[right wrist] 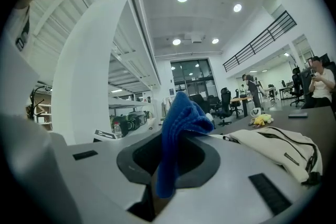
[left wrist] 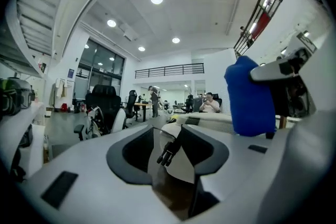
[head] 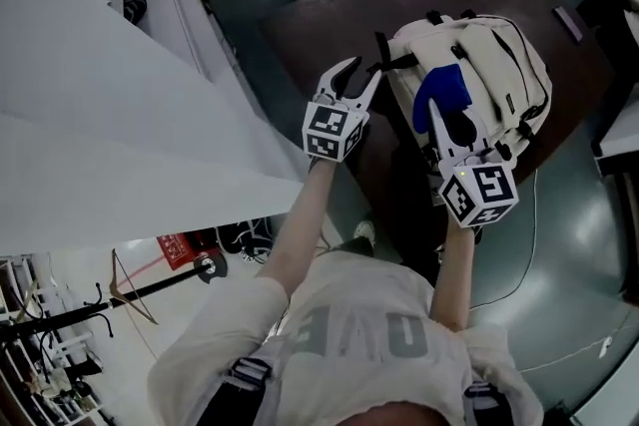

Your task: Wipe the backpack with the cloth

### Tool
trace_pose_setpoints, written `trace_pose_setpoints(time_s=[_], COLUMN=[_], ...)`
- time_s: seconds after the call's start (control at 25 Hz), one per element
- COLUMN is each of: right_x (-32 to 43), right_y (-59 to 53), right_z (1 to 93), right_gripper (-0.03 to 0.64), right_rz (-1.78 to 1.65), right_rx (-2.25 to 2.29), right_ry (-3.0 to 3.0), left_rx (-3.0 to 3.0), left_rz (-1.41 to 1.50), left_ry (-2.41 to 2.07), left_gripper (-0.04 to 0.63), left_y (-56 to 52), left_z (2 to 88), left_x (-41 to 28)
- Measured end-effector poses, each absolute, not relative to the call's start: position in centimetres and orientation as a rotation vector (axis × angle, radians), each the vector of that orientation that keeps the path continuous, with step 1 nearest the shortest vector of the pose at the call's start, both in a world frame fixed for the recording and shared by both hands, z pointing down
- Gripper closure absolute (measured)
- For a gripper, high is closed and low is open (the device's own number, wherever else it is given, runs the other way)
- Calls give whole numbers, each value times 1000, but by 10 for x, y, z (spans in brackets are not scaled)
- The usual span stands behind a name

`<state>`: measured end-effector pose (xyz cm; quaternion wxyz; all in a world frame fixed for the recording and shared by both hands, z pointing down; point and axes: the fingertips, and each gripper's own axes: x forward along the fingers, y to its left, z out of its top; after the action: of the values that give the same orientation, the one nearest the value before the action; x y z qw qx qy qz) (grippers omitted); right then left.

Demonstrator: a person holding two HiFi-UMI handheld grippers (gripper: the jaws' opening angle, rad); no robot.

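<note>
At backpack (head: 491,63), R claw (right wrist: 169,161) clamps cloth (right wrist: 181,118); L claw (head: 362,75) agape.

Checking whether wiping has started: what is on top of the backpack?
Only the blue cloth, clamped in the right gripper, shows over the backpack. Whether it touches cannot be told; the fabric beneath cloth and gripper is covered.

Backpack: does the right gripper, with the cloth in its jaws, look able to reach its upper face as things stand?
Probably yes. The right gripper is shut on the blue cloth and is close over the cream backpack. Nothing shows between them, and the left gripper is off at the backpack's edge.
</note>
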<state>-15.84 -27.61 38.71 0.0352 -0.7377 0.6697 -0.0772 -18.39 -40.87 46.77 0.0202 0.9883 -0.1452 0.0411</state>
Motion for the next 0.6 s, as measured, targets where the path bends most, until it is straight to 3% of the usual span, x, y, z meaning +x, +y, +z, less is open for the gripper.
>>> trace_pose_setpoints(time_s=[0.32, 0.48, 0.6], right_x=[-144, -144, -150], right_y=[-277, -285, -295], right_z=[400, 405, 407], right_gripper=[574, 574, 574], right_rz=[-276, -287, -277], right_rx=[-2330, -2346, -2345], right_ry=[2026, 2030, 2052], left_rx=[2998, 2978, 2934], left_rz=[359, 300, 189], left_ry=[-299, -269, -231], left_gripper=[452, 566, 568], left_y=[-424, -419, -415], left_z=[527, 522, 504], left_x=[-159, -165, -173])
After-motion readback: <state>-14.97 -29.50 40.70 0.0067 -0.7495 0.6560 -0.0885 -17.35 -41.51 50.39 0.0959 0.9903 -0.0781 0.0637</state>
